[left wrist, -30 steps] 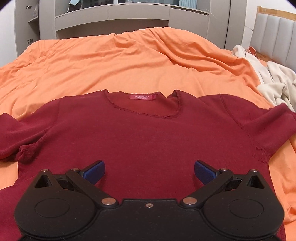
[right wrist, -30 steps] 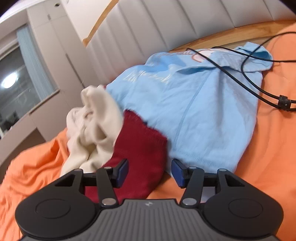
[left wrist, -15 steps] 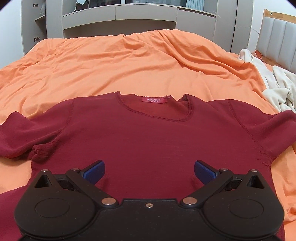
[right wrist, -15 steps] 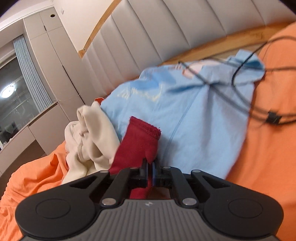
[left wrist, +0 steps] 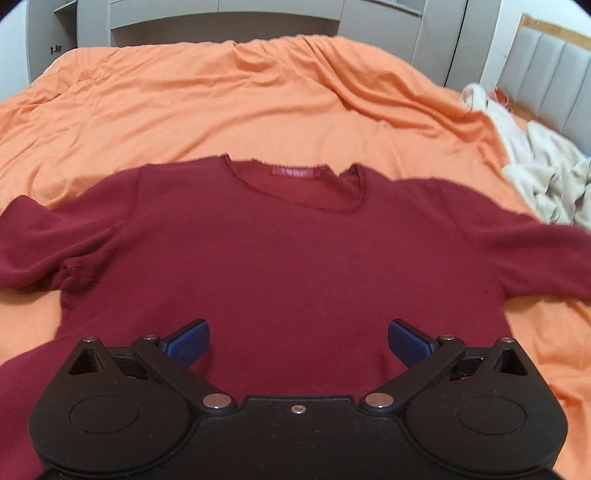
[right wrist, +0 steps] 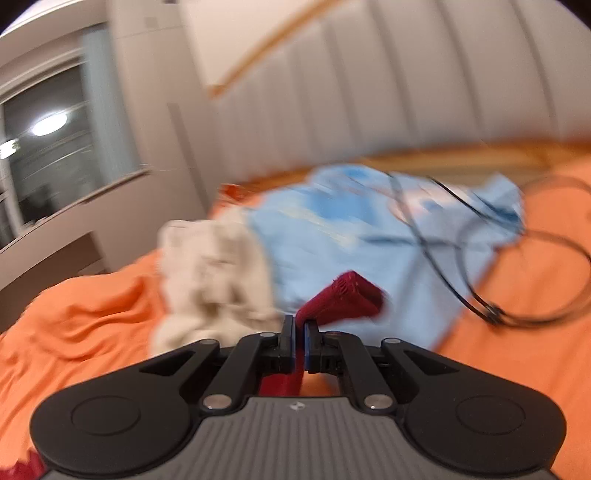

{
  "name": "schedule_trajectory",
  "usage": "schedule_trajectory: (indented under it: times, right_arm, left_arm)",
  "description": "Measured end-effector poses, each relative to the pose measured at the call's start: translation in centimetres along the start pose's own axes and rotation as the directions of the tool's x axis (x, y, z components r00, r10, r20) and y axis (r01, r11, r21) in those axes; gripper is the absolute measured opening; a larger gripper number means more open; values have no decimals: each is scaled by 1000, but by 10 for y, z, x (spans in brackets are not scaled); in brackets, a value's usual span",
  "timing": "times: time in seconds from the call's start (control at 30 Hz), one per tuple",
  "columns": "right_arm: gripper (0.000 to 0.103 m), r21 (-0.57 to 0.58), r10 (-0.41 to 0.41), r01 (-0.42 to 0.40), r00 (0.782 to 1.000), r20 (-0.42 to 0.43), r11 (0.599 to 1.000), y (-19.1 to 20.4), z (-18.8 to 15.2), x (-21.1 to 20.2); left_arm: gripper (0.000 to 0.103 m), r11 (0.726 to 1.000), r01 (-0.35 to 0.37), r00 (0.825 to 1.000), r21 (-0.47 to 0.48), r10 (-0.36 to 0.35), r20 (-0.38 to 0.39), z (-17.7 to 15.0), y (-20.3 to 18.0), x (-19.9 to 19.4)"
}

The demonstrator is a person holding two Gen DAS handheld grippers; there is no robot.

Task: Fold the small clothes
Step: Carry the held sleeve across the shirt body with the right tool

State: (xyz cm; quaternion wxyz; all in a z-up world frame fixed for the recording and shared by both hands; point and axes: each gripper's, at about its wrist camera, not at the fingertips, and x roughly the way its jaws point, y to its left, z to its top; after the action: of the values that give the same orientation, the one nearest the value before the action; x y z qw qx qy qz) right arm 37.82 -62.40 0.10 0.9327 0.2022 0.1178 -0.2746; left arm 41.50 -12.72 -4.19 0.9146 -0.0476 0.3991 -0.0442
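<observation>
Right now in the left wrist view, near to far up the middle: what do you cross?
left gripper → dark red shirt → pink neck label → orange bedspread → grey cabinet front.

bed: orange cover (left wrist: pixel 258 96) | headboard (right wrist: pixel 424 85) — grey, padded | window (right wrist: pixel 48 162) — dark, lamp reflected

My left tool (left wrist: pixel 297 341) hangs above the lower body of a dark red short-sleeved knit top (left wrist: pixel 288 258), blue pads spread wide, nothing between them. Top lies flat, front up, on the wrinkled orange bed cover (left wrist: pixel 229 107), pink neck label (left wrist: pixel 294 172) showing. Rumpled cream cloth (left wrist: pixel 546 184) at the right edge, beside the right sleeve. Grey padded headboard (left wrist: pixel 554 81) beyond.
</observation>
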Motion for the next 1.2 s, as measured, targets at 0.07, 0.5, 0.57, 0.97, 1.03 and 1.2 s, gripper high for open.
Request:
schedule_trajectory:
  times: [0.07,0.5,0.57,0.97,1.03,1.2]
  right_arm:
    - [5,-82,66,-64,997,26,995,35,4,-17]
    - [5,-484,513,-486,854,-85,728,281,-71,-102]
    - [5,-536,536,-518,833,-138,667,309,-98,-109]
    - [6,-801,476,-567,768,-429,194,391,-263,-155]
    - [12,-784,466,-602,743,-480,152,388,-270,-156]
    - [60,-715,495,-683,677,-545,147,364,-254,-166]
  left_arm:
    - [102,1000,7,1000,-7,-7,17,4,6,-12]
    - [103,992,-67,987,-111,82,139,22,110,-76]
    - [103,984,-93,983,-149,115,144,22,133,-79]
    - [102,953,-114,977,-282,159,142,10,204,-62]
    - [102,958,-101,978,-269,145,150,10,204,-59]
    - [102,965,-53,982,-258,98,163,8,204,-51]
